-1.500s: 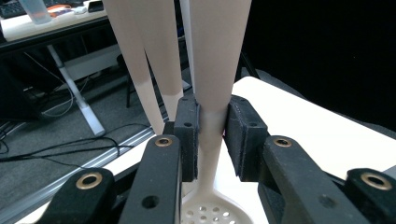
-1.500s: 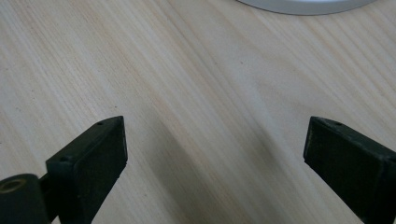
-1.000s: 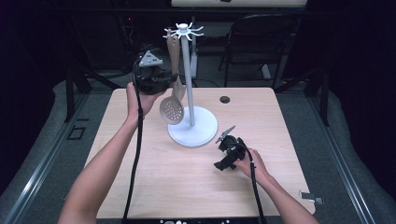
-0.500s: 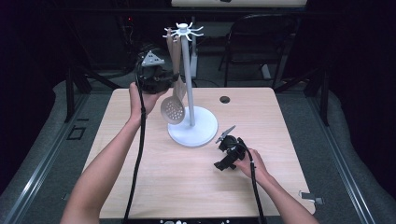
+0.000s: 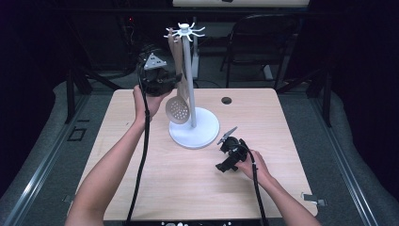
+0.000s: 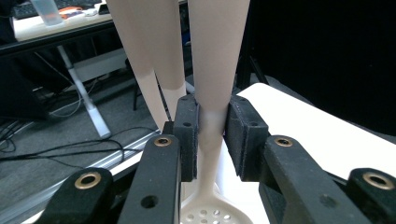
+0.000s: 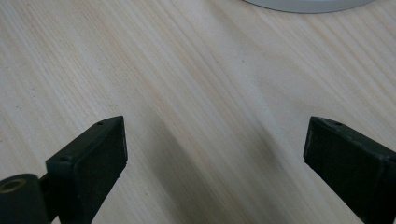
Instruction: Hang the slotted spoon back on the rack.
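Note:
A pale slotted spoon (image 5: 179,111) hangs by its handle from the white hook stand (image 5: 188,84) at the middle of the wooden table (image 5: 291,141). My left gripper (image 5: 175,79), held up beside the stand, is shut on the spoon's handle (image 6: 215,60); both pads (image 6: 187,135) press its narrow neck above the perforated bowl. Another pale shaft (image 6: 149,51) rises close to the left of it. My right gripper (image 5: 225,149) rests low on the table, right of the stand's round base (image 5: 202,136). Its jaws stand wide open over bare wood (image 7: 215,144), with the base's rim (image 7: 303,3) just ahead.
A small black round hole (image 5: 226,100) sits near the table's far edge. A dark chair (image 5: 263,42) stands behind the table. Cables trail from both grippers toward the near edge. Bare tabletop lies left and in front of the stand.

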